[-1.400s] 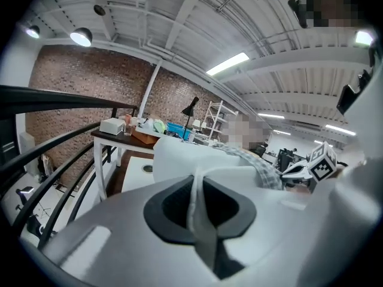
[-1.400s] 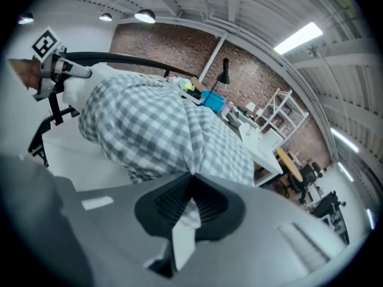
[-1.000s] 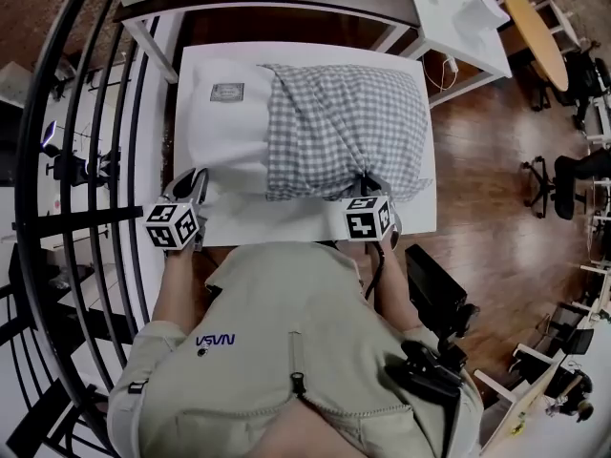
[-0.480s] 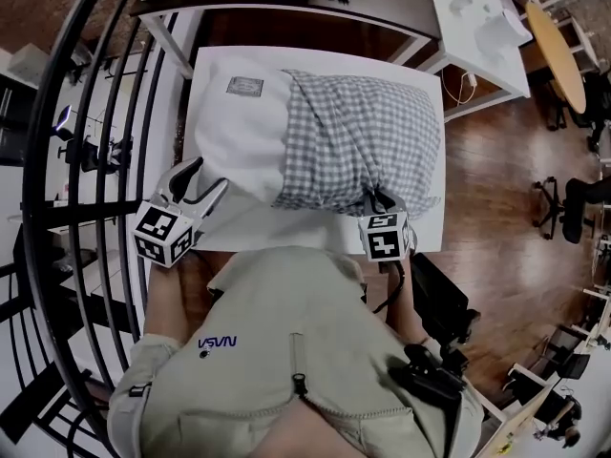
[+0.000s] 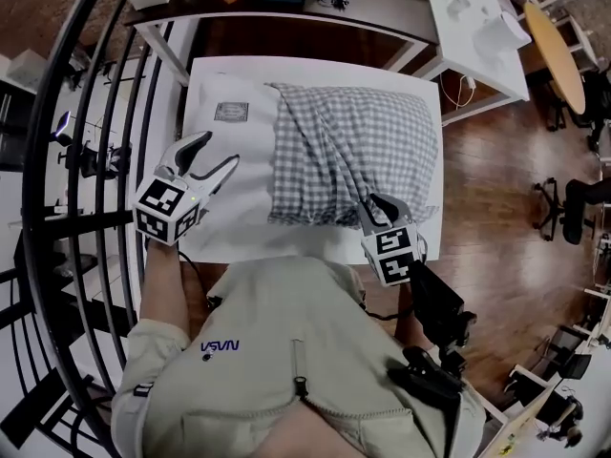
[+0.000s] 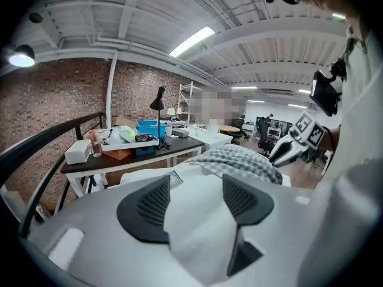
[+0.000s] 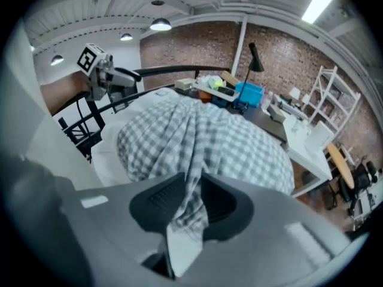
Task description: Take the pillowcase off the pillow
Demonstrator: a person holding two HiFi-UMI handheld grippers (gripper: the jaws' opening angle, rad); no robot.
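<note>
A white pillow [image 5: 229, 156] lies on the white table [image 5: 305, 241], its left third bare with a small label [image 5: 230, 113]. The grey checked pillowcase [image 5: 358, 146] covers the rest. My left gripper [image 5: 218, 151] hovers over the bare pillow end [image 6: 197, 220]; its jaws are opening, with nothing pressed between them. At the pillowcase's near right corner is my right gripper [image 5: 382, 206]. Its jaws [image 7: 192, 199] are opening too. A bunched fold of checked fabric [image 7: 191, 184] still hangs between the pads, and a gap shows beside it.
A black curved railing [image 5: 95, 160] runs close along the left. A dark desk [image 5: 286, 12] with boxes stands behind the table, and a white table [image 5: 477, 27] is at the back right. Office chairs [image 5: 573, 175] stand on the wooden floor at right.
My left gripper went from shut at the pillow's near left corner to open, and moved farther over the pillow. The right gripper's jaws parted around the fabric and shifted slightly nearer.
</note>
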